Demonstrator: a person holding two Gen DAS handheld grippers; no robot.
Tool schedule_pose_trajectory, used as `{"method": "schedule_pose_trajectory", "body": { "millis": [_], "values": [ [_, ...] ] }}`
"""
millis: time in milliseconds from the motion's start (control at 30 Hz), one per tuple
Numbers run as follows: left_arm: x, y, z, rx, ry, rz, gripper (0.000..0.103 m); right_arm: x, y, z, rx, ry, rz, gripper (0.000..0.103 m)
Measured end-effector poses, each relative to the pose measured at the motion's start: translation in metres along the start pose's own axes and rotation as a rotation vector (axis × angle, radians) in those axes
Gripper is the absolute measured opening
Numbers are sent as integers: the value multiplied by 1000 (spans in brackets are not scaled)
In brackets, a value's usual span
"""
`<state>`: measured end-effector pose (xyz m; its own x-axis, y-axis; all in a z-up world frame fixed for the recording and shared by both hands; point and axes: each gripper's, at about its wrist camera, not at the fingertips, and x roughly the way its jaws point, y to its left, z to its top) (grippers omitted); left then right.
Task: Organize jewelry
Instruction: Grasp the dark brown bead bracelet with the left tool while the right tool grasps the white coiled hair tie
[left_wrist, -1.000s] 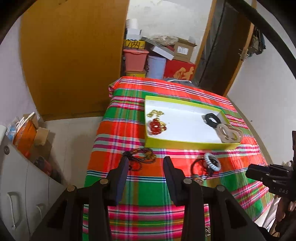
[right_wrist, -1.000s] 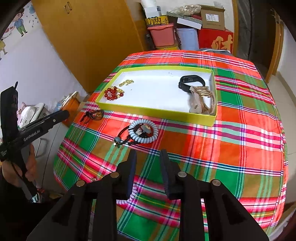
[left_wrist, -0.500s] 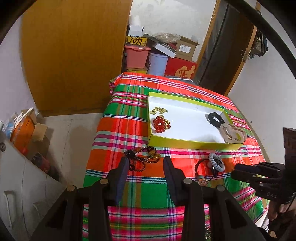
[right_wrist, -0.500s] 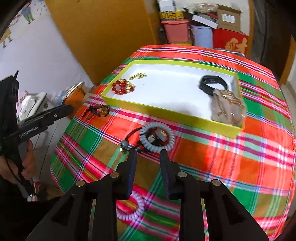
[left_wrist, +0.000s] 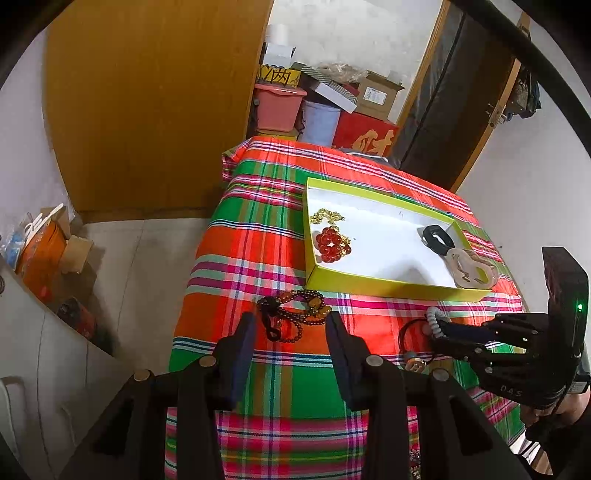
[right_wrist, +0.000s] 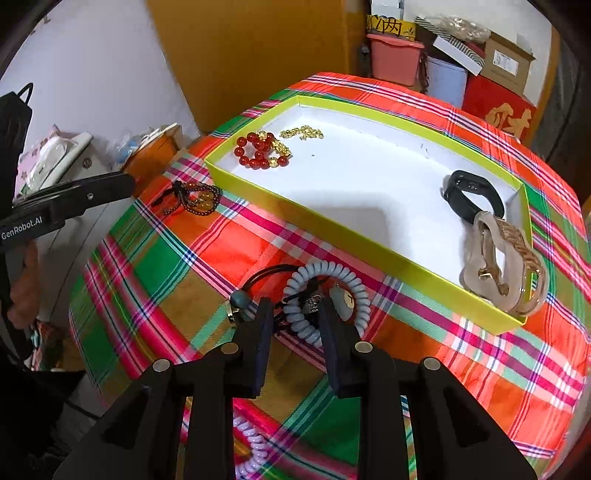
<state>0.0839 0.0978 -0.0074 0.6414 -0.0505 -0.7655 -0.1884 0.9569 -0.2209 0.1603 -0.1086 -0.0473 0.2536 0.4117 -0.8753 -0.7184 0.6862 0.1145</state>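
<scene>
The left gripper (left_wrist: 290, 325) points steeply down, jaws parted and empty. The right gripper (right_wrist: 295, 314) tilts down too, its jaws just closing.

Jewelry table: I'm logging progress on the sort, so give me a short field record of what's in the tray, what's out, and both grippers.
in tray: red bead bracelet, gold chain, black band, beige watch
on cloth: dark bead bracelet, blue coil band
right gripper: jaws just closing around the blue coil band
left gripper: open, empty, above the dark bead bracelet

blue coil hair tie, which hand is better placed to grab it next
Right: the right claw straddles the blue coil hair tie, jaws just closing. The left claw hangs open over the dark bead bracelet.
</scene>
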Motion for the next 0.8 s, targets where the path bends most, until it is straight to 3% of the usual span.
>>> {"method": "schedule_pose_trajectory", "body": {
  "millis": [200, 533, 800],
  "values": [
    [3, -7, -1, 13, 5, -13, 39, -7, 1, -4, 9, -11, -10, 9],
    [9, -9, 0, 14, 18, -7, 39, -60, -23, -2, 141, -142, 58, 9],
    [29, -5, 5, 35, 30, 28, 39, -67, -36, -6, 196, -149, 56, 9]
  ]
}}
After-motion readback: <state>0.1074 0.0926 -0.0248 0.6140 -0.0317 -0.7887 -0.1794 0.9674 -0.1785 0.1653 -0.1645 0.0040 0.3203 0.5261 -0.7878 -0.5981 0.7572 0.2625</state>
